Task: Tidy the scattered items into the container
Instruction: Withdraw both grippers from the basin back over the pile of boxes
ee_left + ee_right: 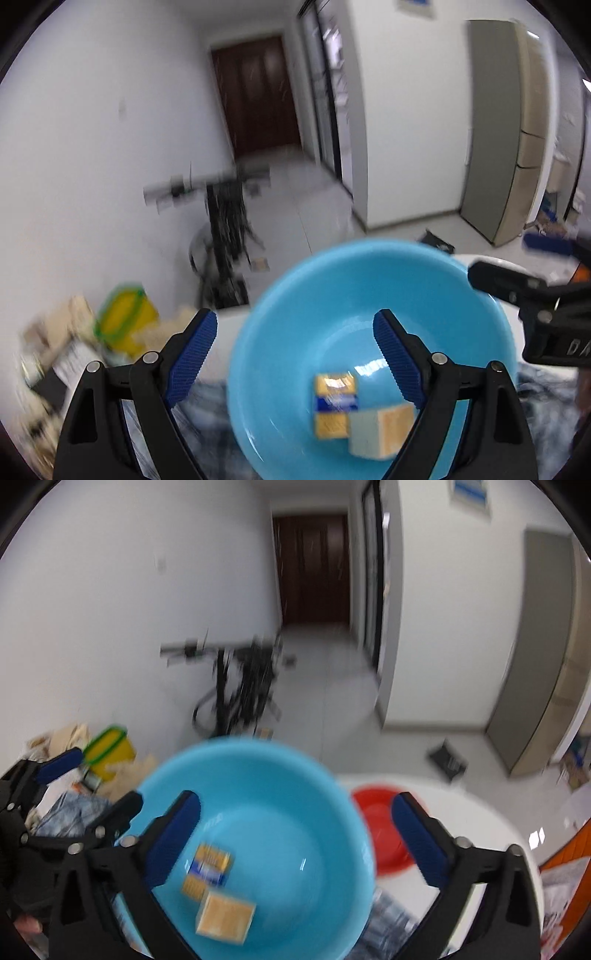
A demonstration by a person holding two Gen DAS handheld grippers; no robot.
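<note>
A light blue basin (295,332) stands on a table in front of both grippers and also shows in the right wrist view (280,794). Inside it lie a yellow-and-blue packet (335,404) (208,867) and a pale box with a yellow face (380,430) (225,915). My left gripper (295,350) is open and empty, its jaws straddling the basin's near left rim. My right gripper (295,834) is open and empty, its jaws straddling the basin's right side. Each gripper shows in the other's view, the right one (535,295) and the left one (55,794).
A red dish (384,834) sits on the white round table (480,812) right of the basin. A patterned cloth (546,406) lies under the basin. A yellow bin (125,317) and cardboard clutter stand on the floor at left. A black stand (225,229) is beyond.
</note>
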